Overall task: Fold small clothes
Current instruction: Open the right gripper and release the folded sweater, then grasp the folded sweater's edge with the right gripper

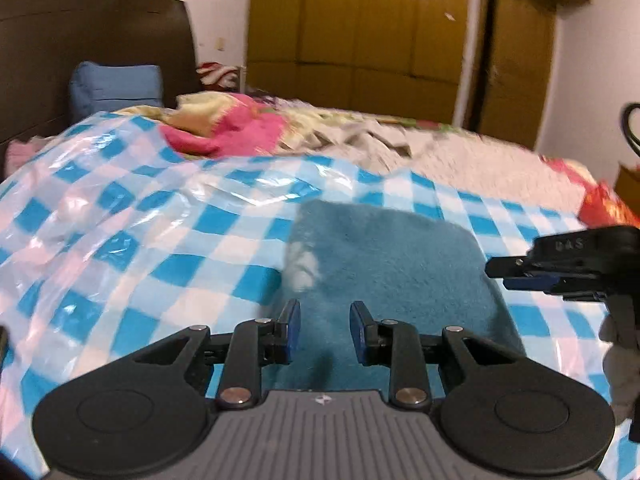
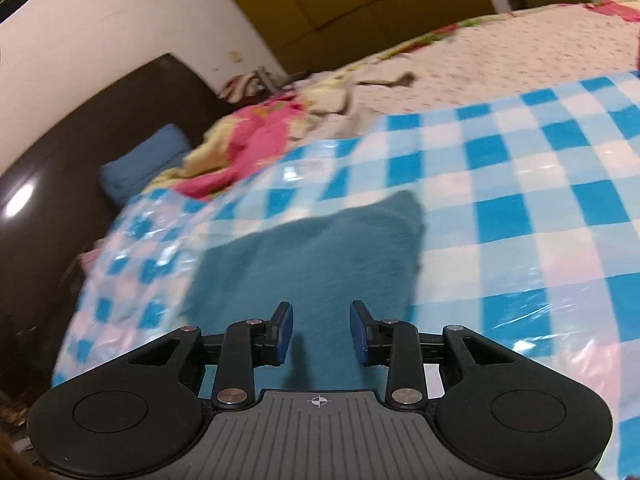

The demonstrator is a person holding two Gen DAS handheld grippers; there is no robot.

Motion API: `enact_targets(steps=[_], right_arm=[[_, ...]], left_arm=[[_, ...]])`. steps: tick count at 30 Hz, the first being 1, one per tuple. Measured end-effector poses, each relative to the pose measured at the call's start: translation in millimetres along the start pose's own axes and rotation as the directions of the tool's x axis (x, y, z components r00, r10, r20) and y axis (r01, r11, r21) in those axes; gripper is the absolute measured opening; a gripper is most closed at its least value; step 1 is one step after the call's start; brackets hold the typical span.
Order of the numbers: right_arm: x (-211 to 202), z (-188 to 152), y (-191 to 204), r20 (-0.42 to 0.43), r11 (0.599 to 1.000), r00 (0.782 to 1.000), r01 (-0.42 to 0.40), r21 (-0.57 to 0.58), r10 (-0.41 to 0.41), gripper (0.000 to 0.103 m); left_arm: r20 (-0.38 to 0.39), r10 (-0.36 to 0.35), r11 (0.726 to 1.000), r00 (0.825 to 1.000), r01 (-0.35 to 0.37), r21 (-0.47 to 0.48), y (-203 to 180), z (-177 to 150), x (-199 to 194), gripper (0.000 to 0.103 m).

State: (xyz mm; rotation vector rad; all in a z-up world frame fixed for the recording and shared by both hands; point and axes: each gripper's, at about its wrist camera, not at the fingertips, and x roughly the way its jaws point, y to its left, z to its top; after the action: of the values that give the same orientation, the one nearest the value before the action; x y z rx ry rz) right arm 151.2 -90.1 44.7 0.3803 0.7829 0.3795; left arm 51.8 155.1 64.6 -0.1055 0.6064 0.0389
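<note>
- Cloth [image 1: 396,264] first: a small teal fuzzy piece, lying flat-ish on the checked sheet [image 1: 132,216] that covers the near part of the bed. Looks like it's already doubled over into a rough rectangle, though I can't swear to how many layers there are.
- From the right wrist view the same cloth [image 2: 316,256] runs away from the camera, with its far corner sticking up slightly against the sheet [image 2: 520,184].
- Left gripper [image 1: 325,320] hangs just over the near edge of the cloth, jaws parted a moderate way, nothing between them. Can't tell if the tips touch the fabric.
- Right gripper [image 2: 320,320] is the same story: partly spread, empty, aimed along the cloth. In the left view it [image 1: 520,272] pokes in side-on just beside the cloth's right edge.
- My read: we're between folds, or lining up for one. Neither tool has a grip yet, so the pinch is not yet done.
- Next move probably needs both tips down on matching corners or one edge, pinching fabric only. That sheet is shiny plastic and wrinkly, so grabbing it along with the cloth is the obvious risk.
- Further out: pink blanket [image 1: 236,128] bunched behind the sheet, blue pillow [image 1: 116,88] by the headboard, wardrobe [image 1: 360,32] at the back.
</note>
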Motion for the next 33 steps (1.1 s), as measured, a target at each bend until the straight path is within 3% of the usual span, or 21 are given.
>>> enact_targets(steps=[2,4,8,10,12,17,19,20,22,25,28,33], right_arm=[[8.7,-0.5,-13.9,-0.019,0.999,1.0,-0.001,0.049,0.002,0.038],[8.2,-7.1,-28.1,-0.035,0.99,0.998,-0.053,0.132,0.058,0.044],[-10.9,-25.5,-42.5,-0.078,0.973,0.985,-0.14,0.183,0.156,0.046],[-19.3,-39.6,-44.3,-0.106,0.969,0.976,-0.168,0.18,0.189,0.058],[-23.4,-53.7,-42.1,-0.152,0.967,0.963,-0.197,0.164,0.222,0.06],[1.6,-73.0,-28.0,-0.25,0.957,0.928,-0.246,0.152,0.277,0.073],[17.7,-80.9,-25.5,-0.285,0.948,0.909,-0.258,0.187,0.303,0.074],[23.7,-85.1,-27.2,-0.289,0.938,0.9,-0.269,0.217,0.325,0.073],[25.5,-89.7,-30.2,-0.272,0.928,0.904,-0.257,0.269,0.329,0.055],[14.2,-87.9,-39.0,-0.276,0.917,0.897,-0.258,0.304,0.344,0.038],[-6.5,-86.1,-41.4,-0.296,0.945,0.907,-0.239,0.223,0.299,0.035],[-48.8,-88.1,-77.0,-0.286,0.949,0.922,-0.189,0.252,0.26,0.034]], left_arm=[[-0.062,0.036,0.998,0.997,-0.033,0.045,-1.2,-4.7,23.5,0.04],[-0.08,0.077,0.992,0.994,-0.068,0.111,-2.3,-13.2,37.3,0.048],[-0.108,0.015,0.998,0.994,-0.009,0.056,9.2,-10.3,35.5,0.049],[-0.114,0.005,0.999,0.993,0.0,0.044,11.3,-7.3,34.5,0.05],[-0.12,0.007,0.999,0.993,-0.001,0.052,8.9,-8.8,36.8,0.051],[-0.132,-0.006,0.999,0.991,0.011,0.036,11.7,-10.8,41.2,0.054],[-0.138,-0.01,1.0,0.99,0.014,0.025,17.1,-12.0,43.2,0.064],[-0.138,-0.01,1.0,0.99,0.014,0.021,19.6,-13.8,44.5,0.066],[-0.151,-0.027,1.0,0.988,0.025,-0.016,24.6,-17.3,46.2,0.068],[-0.178,-0.05,0.998,0.983,0.045,-0.034,18.8,-20.7,45.5,0.068],[-0.195,-0.051,0.997,0.98,0.059,0.039,-7.9,-29.3,38.5,0.068],[-0.22,-0.132,0.985,0.967,0.153,0.081,-49.4,-41.5,26.3,0.068]])
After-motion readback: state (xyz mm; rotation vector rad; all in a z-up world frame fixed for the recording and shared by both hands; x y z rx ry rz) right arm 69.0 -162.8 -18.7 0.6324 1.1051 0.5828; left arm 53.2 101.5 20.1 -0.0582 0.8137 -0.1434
